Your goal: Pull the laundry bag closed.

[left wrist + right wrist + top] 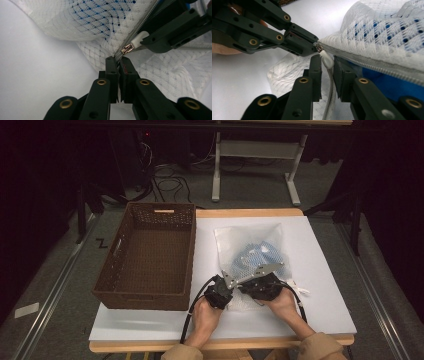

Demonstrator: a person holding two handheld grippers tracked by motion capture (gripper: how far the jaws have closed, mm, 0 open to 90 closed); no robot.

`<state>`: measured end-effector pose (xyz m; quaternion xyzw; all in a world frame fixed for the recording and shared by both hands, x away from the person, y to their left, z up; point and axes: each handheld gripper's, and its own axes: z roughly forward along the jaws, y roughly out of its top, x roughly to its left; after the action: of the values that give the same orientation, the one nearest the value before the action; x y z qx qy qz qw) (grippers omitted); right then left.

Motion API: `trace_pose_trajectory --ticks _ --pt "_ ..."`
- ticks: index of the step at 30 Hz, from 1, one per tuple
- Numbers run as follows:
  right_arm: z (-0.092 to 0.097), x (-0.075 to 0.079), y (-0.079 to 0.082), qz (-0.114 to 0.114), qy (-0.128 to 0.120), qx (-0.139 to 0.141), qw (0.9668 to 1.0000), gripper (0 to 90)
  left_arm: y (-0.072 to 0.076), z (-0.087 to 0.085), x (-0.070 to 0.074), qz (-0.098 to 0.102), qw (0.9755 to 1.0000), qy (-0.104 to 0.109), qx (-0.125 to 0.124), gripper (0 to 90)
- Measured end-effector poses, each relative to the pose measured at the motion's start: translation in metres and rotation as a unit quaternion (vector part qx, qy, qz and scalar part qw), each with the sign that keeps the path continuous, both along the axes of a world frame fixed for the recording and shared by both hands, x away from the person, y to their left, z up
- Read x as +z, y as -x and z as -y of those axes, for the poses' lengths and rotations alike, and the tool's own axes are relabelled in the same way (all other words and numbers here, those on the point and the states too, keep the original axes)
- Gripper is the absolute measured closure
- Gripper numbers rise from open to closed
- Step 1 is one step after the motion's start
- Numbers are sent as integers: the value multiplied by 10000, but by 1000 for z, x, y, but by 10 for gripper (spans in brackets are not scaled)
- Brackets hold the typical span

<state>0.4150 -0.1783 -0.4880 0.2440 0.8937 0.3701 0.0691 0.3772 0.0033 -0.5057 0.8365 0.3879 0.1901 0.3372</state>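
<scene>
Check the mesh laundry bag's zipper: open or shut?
Shut along its visible length: the teeth are meshed, and the slider sits at the end pinched by the left gripper.

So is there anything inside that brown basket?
No, the brown basket beside the white mesh bag shows a bare woven bottom in the high view.

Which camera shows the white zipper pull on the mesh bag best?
The right gripper view: the white plastic zipper pull hangs large between the right gripper jaws. The left gripper view shows it smaller; the high view hides it.

Recording lab
Dark curtains [395, 195], floor cables [170, 182], rails [50, 295] and a lone white-topped table [320, 270].
</scene>
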Motion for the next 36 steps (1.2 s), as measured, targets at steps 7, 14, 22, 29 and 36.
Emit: trace_pose_trajectory --ticks 7,14,22,29,36 --pt "-5 -3 3 -30 43 54 10000 803 0 1 -3 -30 10000 -19 -18 863" --pt "-12 -8 1 -34 55 64 10000 845 0 0 -5 -32 10000 -76 -51 858" --pt "-12 -7 2 -45 65 109 9999 868 0 0 -7 71 9998 -190 -18 700" --pt "-13 -7 2 -79 -27 152 9998 869 -2 -2 -10 240 9995 -191 -35 582" --pt "-13 -8 1 -110 -56 77 9999 868 -5 -12 -17 128 9985 427 -324 840"
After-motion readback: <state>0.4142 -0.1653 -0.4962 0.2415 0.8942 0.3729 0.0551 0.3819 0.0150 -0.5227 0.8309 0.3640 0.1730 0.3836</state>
